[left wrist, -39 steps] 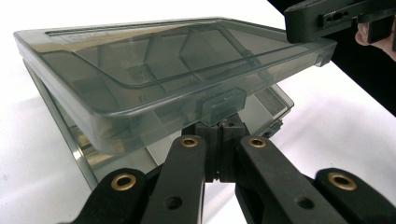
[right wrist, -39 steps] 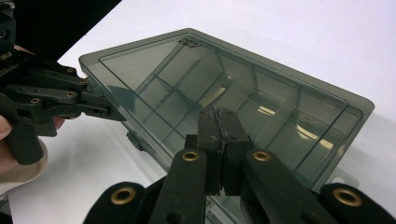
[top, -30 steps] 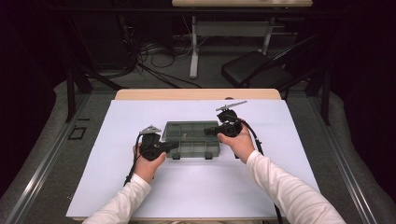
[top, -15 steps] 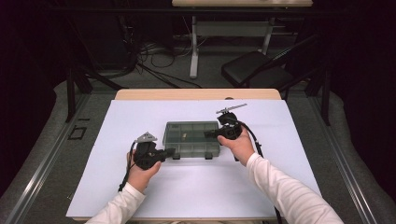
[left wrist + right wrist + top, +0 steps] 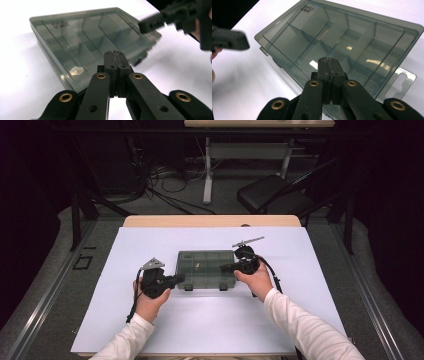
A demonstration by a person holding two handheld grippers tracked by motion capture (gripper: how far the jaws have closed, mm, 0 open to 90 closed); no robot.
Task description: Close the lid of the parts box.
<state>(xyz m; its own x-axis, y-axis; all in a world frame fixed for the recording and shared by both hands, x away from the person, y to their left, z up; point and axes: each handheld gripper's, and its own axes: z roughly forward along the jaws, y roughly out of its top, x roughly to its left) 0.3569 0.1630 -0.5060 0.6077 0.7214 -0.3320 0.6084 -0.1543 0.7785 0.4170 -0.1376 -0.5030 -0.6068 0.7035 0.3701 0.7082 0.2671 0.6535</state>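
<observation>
A smoky clear compartment box (image 5: 204, 265) lies flat with its lid down in the middle of the white table cover. My left gripper (image 5: 181, 278) is shut, and its tips point at the box's front left corner. In the left gripper view the closed tips (image 5: 115, 53) sit just above the box's (image 5: 80, 37) near edge with nothing between them. My right gripper (image 5: 223, 267) is also shut, and its tips rest over the box's right front part. In the right gripper view those tips (image 5: 329, 61) hover over the lid (image 5: 347, 35).
The white cover (image 5: 310, 265) spans the table, with bare room on all sides of the box. A wooden strip (image 5: 210, 221) shows at the far edge. A black chair (image 5: 272, 195) and floor cables (image 5: 165, 185) lie beyond the table.
My left gripper has drawn slightly back toward the near edge and away from the box's left side. The right gripper and the box have stayed put.
</observation>
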